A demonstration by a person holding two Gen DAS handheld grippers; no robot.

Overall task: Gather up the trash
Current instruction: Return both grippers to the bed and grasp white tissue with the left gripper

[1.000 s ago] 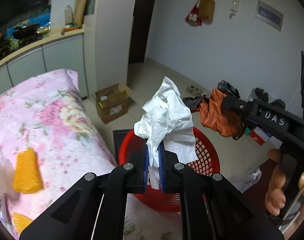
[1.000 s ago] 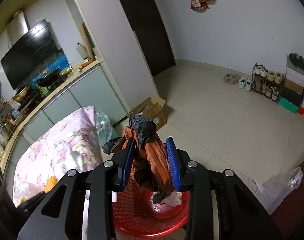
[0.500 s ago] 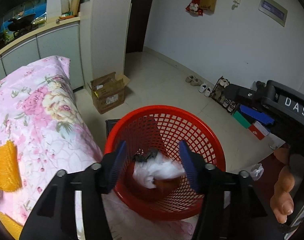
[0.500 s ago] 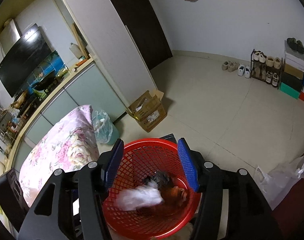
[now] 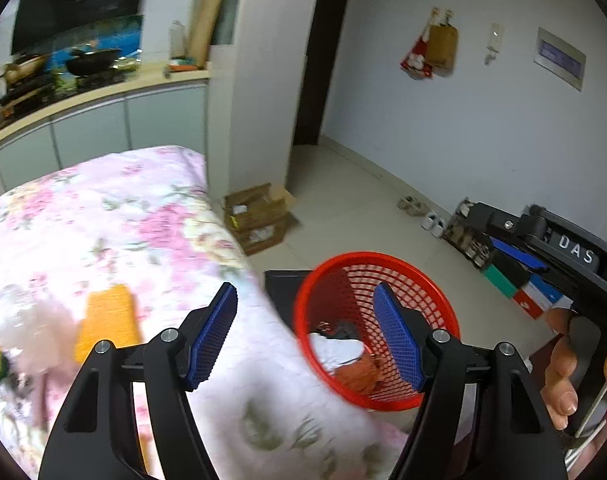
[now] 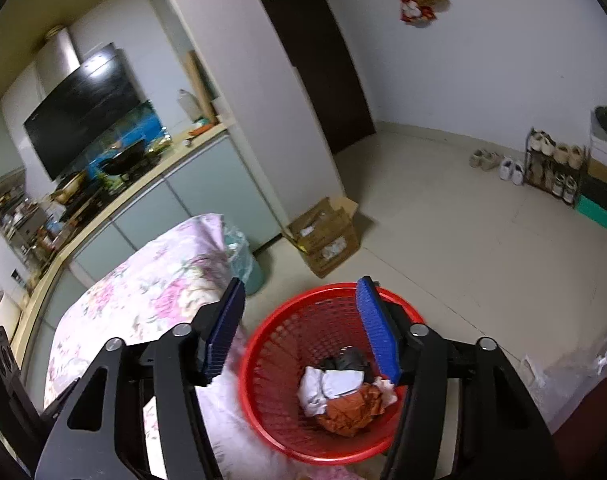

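Having just been opening, both tongs, left (image 5: pixel 305 332) and right (image 6: pixel 301 330), gape empty; the cardboard box (image 6: pixel 323 236) sits at twelve o'clock beyond the red basket (image 6: pixel 271 344).

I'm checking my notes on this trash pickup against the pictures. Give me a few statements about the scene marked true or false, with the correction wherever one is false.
1. The white paper lies inside the red basket. True.
2. The left tool grips the white paper. False: its jaws stand open with nothing between them, having just been opening.
3. The orange wrapper lies in the basket beside the white paper. True.
4. The right tool is shut on the orange wrapper. False: it is open and empty, having just been opening.
5. A yellow-orange piece lies on the floral cloth. True.
6. The cardboard box sits on the floral cloth. False: it stands on the floor.
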